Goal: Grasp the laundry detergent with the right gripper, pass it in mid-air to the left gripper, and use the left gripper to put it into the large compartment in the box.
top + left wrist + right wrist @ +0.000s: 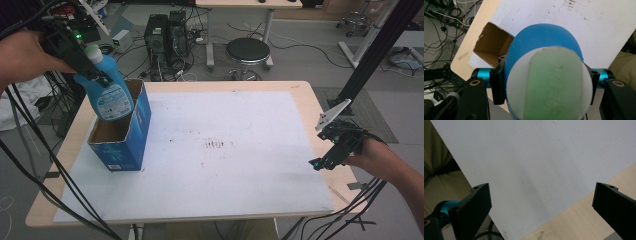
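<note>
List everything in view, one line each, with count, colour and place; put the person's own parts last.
bottle: 1, blue with a white cap, held over the box, its base in the opening
box: 1, blue cardboard, open top, table's left side
sheet: 1, white, covers most of the table
table: 1, light wood
stool: 1, black seat, floor beyond the table
computer towers: 2, black, floor beyond the table
left gripper: 1, black, fingers shut on the bottle
right gripper: 1, black, open, over the table's right edge
hands: 2, one on each gripper
</note>
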### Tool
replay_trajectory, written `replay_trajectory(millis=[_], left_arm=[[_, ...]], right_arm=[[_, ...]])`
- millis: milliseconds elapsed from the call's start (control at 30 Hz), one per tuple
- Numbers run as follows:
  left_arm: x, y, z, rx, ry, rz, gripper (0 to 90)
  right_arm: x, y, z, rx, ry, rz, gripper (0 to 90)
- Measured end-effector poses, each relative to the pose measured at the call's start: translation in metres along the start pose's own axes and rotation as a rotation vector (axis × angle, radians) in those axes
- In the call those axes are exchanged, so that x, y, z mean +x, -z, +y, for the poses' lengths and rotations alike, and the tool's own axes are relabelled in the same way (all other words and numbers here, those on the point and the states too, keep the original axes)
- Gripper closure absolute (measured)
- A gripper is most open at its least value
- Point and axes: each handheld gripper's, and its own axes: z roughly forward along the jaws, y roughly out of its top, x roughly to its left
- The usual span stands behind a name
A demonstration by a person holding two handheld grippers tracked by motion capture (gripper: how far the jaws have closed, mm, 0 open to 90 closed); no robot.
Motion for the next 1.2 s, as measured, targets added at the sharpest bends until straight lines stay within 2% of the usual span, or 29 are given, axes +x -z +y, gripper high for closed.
replay_trajectory(millis=[300, 533, 767, 933, 1200], left_arm=[[0.009, -0.019, -0.013, 0.018, 0.011, -0.004, 38.1], [0.013, -0.041, -0.025, 0.023, 0.019, -0.007, 38.1], [0.012, -0.076, -0.034, 0.055, -0.009, -0.025, 38.1], [0.011, -0.103, -0.042, 0.061, -0.012, -0.046, 38.1], [0.013, -0.134, -0.050, 0.082, -0.031, -0.051, 38.1]], right_arm=[[-0.002, 0.001, 0.000, -0.005, -0.011, -0.003, 1.3], [-0.002, -0.001, 0.003, -0.005, -0.010, -0.006, 1.3], [-0.002, -0.003, 0.002, 0.000, -0.020, -0.005, 1.3], [-0.002, -0.008, -0.001, 0.007, -0.030, 0.004, 1.3], [-0.003, -0.012, -0.002, 0.011, -0.039, 0.010, 1.3]])
